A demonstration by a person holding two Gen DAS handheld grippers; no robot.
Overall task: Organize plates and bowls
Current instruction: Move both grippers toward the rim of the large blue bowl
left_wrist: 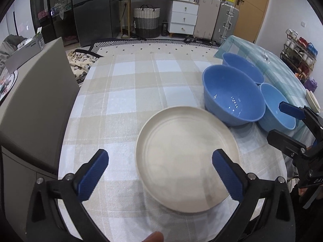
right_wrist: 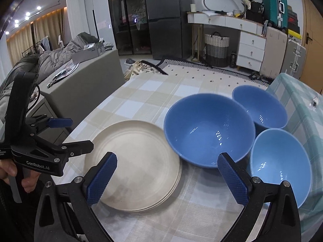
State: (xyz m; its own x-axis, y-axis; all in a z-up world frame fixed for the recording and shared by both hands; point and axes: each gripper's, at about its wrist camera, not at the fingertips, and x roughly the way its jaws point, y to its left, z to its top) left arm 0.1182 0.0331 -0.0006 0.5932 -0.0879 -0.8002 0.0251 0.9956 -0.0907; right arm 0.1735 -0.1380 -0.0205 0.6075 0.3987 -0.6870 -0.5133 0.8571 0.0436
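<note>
Left gripper (left_wrist: pixel 159 173): fingers spread wide, empty, above the plates' near rim
Right gripper (right_wrist: pixel 167 177): released, nothing between its pads
Plates (right_wrist: pixel 137 165): cream stack on the checked tablecloth (left_wrist: pixel 125 84); beside the bowls
Bowls: large blue bowl (right_wrist: pixel 208 129) touching the stack; two smaller blue bowls (right_wrist: pixel 260 104) just behind and right

"GenRobot.AI" in white on black body of left gripper (right_wrist: pixel 68 135), seen from right wrist view. Partial white letters "DAS" on right gripper (left_wrist: pixel 282 121) body, rest hidden.
</note>
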